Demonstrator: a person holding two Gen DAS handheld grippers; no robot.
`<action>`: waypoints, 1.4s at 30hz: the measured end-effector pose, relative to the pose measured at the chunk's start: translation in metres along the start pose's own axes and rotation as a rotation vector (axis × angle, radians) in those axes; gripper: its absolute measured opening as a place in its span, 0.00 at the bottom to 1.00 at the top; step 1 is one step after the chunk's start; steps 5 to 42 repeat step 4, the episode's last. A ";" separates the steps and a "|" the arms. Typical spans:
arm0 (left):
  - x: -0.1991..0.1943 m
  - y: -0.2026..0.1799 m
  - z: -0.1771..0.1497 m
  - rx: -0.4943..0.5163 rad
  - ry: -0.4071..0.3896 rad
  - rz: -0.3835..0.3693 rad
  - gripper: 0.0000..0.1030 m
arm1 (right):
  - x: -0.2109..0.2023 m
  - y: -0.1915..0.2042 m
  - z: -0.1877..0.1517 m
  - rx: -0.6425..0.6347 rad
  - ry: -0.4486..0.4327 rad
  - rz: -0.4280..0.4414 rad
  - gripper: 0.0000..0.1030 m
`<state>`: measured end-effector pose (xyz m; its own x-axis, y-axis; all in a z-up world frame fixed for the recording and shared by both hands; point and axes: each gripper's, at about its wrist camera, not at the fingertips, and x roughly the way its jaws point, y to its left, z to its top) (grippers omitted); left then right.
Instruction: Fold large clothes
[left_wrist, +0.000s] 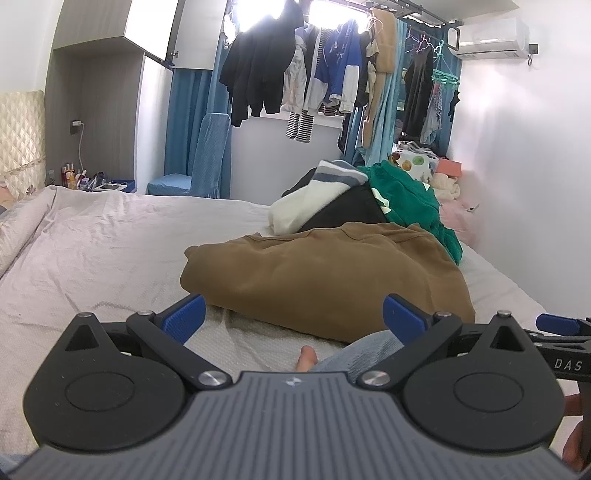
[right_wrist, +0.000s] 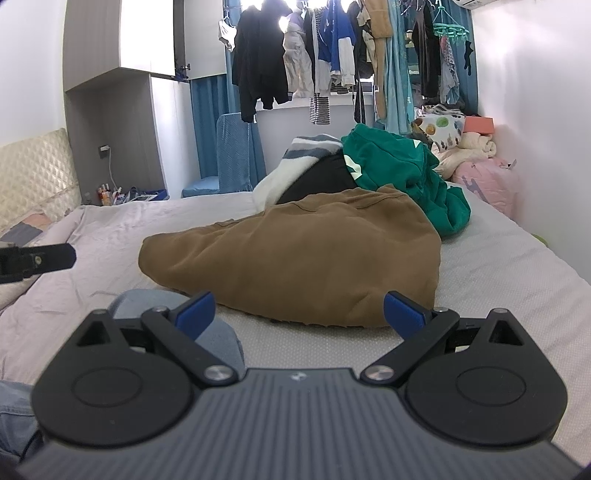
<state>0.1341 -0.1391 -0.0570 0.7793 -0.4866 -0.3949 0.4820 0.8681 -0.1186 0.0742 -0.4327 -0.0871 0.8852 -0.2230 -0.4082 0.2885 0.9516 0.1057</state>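
Note:
A crumpled brown garment (left_wrist: 325, 273) lies on the bed (left_wrist: 110, 251), just beyond both grippers; it also shows in the right wrist view (right_wrist: 295, 254). Behind it sits a pile: a green garment (left_wrist: 410, 199), a black one (left_wrist: 347, 206) and a white and grey striped one (left_wrist: 317, 192). My left gripper (left_wrist: 293, 317) is open and empty, above the bed short of the brown garment's near edge. My right gripper (right_wrist: 299, 314) is open and empty, also just short of it. The pile shows in the right wrist view too, green garment (right_wrist: 402, 173) on top.
The person's jeans-clad leg (right_wrist: 177, 317) and a toe (left_wrist: 306, 358) lie near the grippers. Clothes hang on a rack (left_wrist: 295, 70) by the window. A blue-covered chair (left_wrist: 203, 158), a padded headboard (left_wrist: 18, 136), pink bags (right_wrist: 487, 181) and the right wall (left_wrist: 535, 147) border the bed.

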 end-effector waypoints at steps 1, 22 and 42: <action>0.000 0.000 0.000 -0.001 0.000 0.000 1.00 | 0.000 0.000 -0.001 0.000 0.000 -0.001 0.97; 0.000 0.002 0.001 -0.002 -0.001 -0.001 1.00 | 0.000 0.000 -0.002 -0.001 -0.001 -0.002 0.97; 0.000 0.002 0.001 -0.002 -0.001 -0.001 1.00 | 0.000 0.000 -0.002 -0.001 -0.001 -0.002 0.97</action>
